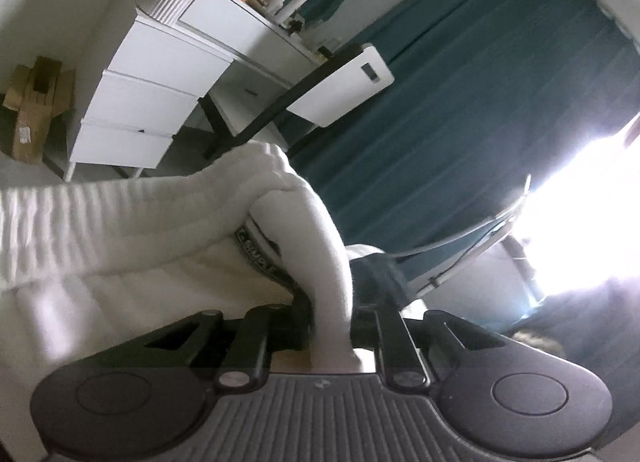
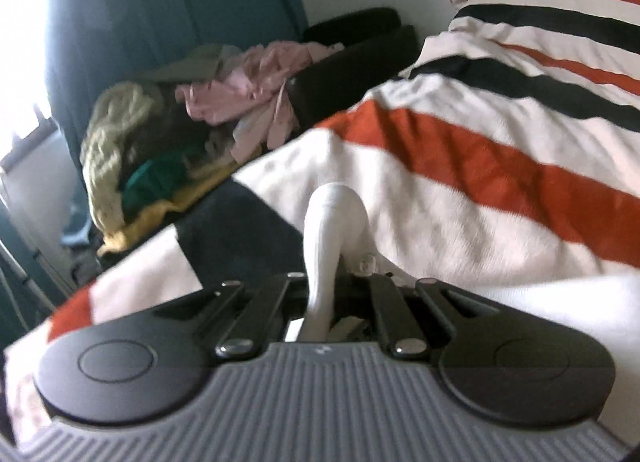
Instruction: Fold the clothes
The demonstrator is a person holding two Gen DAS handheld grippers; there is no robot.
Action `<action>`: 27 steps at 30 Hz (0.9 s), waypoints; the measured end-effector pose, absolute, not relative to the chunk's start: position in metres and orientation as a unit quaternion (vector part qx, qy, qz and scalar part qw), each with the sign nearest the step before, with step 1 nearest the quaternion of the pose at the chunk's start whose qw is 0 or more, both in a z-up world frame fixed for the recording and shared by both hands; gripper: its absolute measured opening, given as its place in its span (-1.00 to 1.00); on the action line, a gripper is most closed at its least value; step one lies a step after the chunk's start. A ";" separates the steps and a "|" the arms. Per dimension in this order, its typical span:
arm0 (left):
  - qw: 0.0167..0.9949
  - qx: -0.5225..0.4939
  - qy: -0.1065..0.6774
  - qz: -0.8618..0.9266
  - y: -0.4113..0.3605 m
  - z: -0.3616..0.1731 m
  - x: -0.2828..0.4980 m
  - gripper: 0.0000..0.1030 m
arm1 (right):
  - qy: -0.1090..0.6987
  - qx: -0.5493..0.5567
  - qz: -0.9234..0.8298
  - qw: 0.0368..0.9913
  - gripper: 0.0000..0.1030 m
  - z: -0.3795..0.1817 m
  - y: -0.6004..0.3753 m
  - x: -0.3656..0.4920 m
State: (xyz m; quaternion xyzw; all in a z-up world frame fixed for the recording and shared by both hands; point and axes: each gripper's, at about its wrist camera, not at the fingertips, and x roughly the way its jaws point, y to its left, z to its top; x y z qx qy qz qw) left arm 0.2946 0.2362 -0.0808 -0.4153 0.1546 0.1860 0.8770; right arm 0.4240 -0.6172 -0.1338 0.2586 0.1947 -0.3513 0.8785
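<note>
White knit fabric, one garment (image 1: pixel 120 222) as far as I can judge, is pinched by two grippers at once: the left gripper (image 1: pixel 332 326) is clamped on a fold that rises to the far left, and the right gripper (image 2: pixel 324 294) is clenched on another white fold (image 2: pixel 334 214) above the striped bedspread (image 2: pixel 500 166). Holding it at two points probably keeps the cloth lifted and stretched for folding. One heap of unfolded clothes (image 2: pixel 180 122) waits at the far left.

White ribbed knit garment (image 1: pixel 132 218), lifted and bunched, a fold (image 2: pixel 332 222) pinched over the striped bedding
</note>
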 end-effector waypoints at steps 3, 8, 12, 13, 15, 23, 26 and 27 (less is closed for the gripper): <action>0.881 -0.406 0.160 0.183 0.239 -0.087 0.300 -0.61 | 0.194 0.256 -0.344 0.883 -0.81 -0.135 -0.615 0.425; 0.893 -0.385 0.173 0.156 0.237 -0.085 0.292 -0.14 | 0.189 0.299 -0.315 0.881 -0.31 -0.127 -0.619 0.403; 0.908 -0.352 0.189 0.129 0.225 -0.078 0.273 0.24 | 0.172 0.302 -0.299 0.889 -0.14 -0.110 -0.604 0.363; 0.911 -0.343 0.192 0.126 0.221 -0.077 0.267 0.24 | 0.168 0.304 -0.292 0.891 -0.14 -0.107 -0.599 0.351; 0.915 -0.328 0.202 0.122 0.215 -0.075 0.255 0.33 | 0.161 0.315 -0.281 0.892 -0.14 -0.102 -0.591 0.324; 0.908 -0.336 0.232 0.093 0.202 -0.076 0.185 0.37 | 0.165 0.443 -0.236 0.849 -0.10 -0.117 -0.580 0.219; 0.899 -0.350 0.249 0.091 0.204 -0.074 0.156 0.37 | 0.183 0.491 -0.209 0.826 0.27 -0.125 -0.583 0.198; 0.894 -0.358 0.253 0.086 0.206 -0.073 0.146 0.39 | 0.189 0.507 -0.200 0.817 0.54 -0.128 -0.583 0.191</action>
